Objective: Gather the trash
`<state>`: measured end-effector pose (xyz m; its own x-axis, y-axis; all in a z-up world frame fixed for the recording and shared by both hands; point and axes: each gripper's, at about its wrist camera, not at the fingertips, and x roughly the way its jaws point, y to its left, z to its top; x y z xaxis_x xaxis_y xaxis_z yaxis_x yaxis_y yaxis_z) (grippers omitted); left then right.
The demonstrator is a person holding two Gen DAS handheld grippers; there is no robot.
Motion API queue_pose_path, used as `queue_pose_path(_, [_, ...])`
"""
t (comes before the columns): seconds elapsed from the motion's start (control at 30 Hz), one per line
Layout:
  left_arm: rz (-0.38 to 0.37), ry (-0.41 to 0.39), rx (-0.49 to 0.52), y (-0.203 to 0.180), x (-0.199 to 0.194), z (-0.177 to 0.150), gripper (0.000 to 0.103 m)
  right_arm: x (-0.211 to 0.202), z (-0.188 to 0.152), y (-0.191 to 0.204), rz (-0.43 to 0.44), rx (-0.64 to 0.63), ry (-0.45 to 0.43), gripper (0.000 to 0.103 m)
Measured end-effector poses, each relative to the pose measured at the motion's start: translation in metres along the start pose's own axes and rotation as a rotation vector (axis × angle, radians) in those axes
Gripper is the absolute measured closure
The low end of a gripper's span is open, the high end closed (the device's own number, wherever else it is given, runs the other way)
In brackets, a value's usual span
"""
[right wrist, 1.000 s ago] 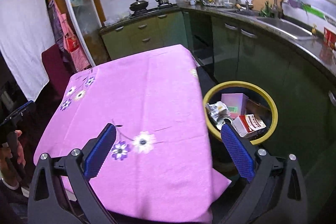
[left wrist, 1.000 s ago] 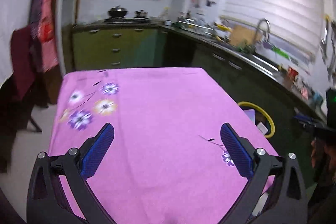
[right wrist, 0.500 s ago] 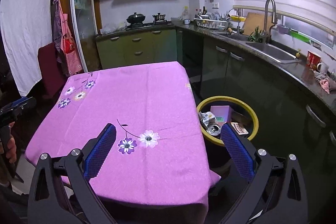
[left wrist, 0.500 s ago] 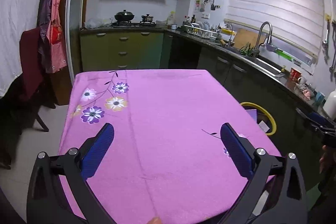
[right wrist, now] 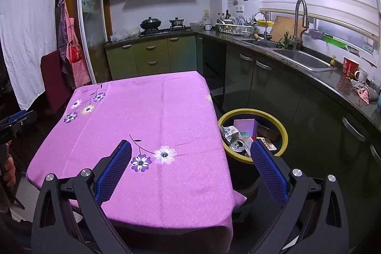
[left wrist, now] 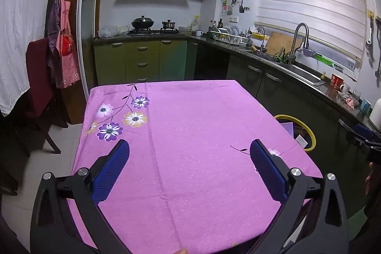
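Observation:
A yellow-rimmed trash bin stands on the floor right of the table and holds a pink box, a can and wrappers. Its rim also shows in the left wrist view. The table with a pink flowered cloth carries no trash that I can see. My left gripper is open and empty above the table's near edge. My right gripper is open and empty above the table's near right corner, beside the bin.
Dark green cabinets and a counter with a sink run along the right. A stove with pots is at the back. A dark red chair stands left of the table. The other gripper shows at the right edge.
Both grippers have pulled back and risen from the table, so more of the kitchen shows. Both stayed open and empty.

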<state>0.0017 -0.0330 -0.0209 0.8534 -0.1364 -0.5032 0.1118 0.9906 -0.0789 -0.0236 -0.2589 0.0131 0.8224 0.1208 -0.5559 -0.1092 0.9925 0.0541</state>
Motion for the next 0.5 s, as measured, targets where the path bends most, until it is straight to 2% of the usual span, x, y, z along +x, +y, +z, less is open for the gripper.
queue_pose_path(0.5, [0.001,0.006,0.023,-0.0023,-0.0011,-0.0008,0.006,0.002,-0.0006,-0.0041,-0.005,0.007,0.001,0.005])
